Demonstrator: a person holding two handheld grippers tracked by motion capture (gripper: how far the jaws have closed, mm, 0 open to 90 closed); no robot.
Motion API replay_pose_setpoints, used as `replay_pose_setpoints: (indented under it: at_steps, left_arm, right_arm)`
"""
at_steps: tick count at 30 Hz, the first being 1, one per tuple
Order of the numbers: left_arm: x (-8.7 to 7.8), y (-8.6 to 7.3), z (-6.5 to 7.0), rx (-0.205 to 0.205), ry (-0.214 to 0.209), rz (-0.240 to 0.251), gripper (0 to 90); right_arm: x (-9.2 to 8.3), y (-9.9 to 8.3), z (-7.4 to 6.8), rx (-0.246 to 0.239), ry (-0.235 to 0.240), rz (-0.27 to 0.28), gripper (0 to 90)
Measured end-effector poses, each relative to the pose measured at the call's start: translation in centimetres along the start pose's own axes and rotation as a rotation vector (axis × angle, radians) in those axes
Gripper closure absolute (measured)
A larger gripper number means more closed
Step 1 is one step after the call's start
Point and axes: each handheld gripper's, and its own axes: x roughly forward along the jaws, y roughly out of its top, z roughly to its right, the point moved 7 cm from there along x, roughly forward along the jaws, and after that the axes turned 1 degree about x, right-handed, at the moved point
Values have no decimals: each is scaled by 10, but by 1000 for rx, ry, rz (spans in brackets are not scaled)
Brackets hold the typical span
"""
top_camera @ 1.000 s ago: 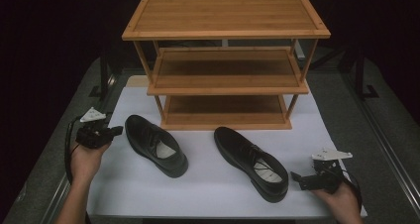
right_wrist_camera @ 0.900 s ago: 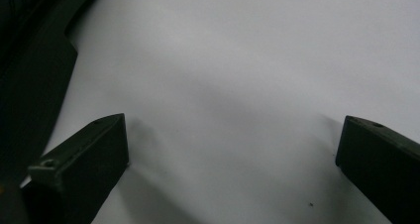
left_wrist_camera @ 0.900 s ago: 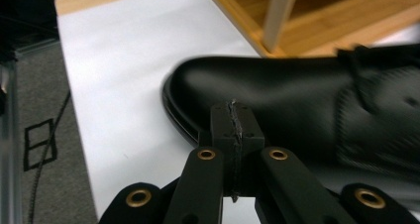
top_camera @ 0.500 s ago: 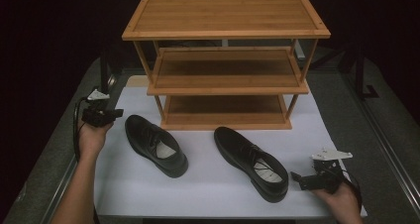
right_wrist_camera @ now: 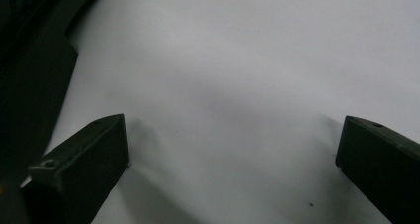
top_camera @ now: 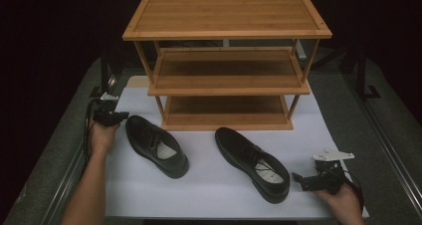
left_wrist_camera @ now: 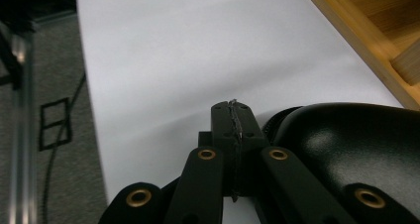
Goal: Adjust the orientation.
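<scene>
Two glossy black leather lace-up shoes lie on a white sheet in front of a three-tier bamboo shoe rack (top_camera: 226, 80). Left gripper (top_camera: 121, 116), jaws clenched on nothing, sits just beside the left shoe's (top_camera: 156, 145) heel (nr the sheet's (top_camera: 209, 190) edge). Right gripper (top_camera: 297, 177), jaws spread wide & empty, is low by the right shoe's (top_camera: 251, 163) toe.

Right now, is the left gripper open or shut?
Shut. In the left gripper view the left gripper's jaws press together, nothing between them, beside the left shoe.

no readable text, labels or numbers anywhere.
</scene>
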Motion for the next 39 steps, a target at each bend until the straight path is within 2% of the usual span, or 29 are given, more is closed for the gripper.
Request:
replay_pose_setpoints:
  at_steps: [3, 11, 16, 24, 31, 32, 33, 34, 37, 38, 39]
  left_arm:
    - [4, -2, 2, 19, 1, -20, 900]
    - [3, -2, 2, 15, -15, -7, 900]
    - [3, -2, 11, 41, -35, -6, 900]
    - [1, -4, 26, 53, -67, 10, 900]
    - [-1, -5, 49, 96, -109, 14, 900]
    - [-1, -5, 49, 96, -109, 14, 900]
    - [-2, -5, 56, 106, -119, 15, 900]
    - [-2, -5, 56, 106, -119, 15, 900]
    - [-3, -6, 69, 128, -141, 13, 900]
    - [-3, -6, 69, 128, -141, 13, 900]
    - [-4, -6, 77, 137, -151, 18, 900]
  right_arm:
    - [0, 0, 0, 0, 0, 0, 0]
    - [0, 0, 0, 0, 0, 0, 0]
    - [0, 0, 0, 0, 0, -1, 0]
    - [0, 0, 0, -1, -1, -1, 0]
    - [0, 0, 0, -2, -1, -1, 0]
    - [0, 0, 0, -2, -1, -1, 0]
    - [0, 0, 0, -2, -1, -1, 0]
    - [0, 0, 0, -2, -1, -1, 0]
    - [0, 0, 0, -2, -1, -1, 0]
    - [0, 0, 0, -2, -1, -1, 0]
    - [0, 0, 0, -2, -1, -1, 0]
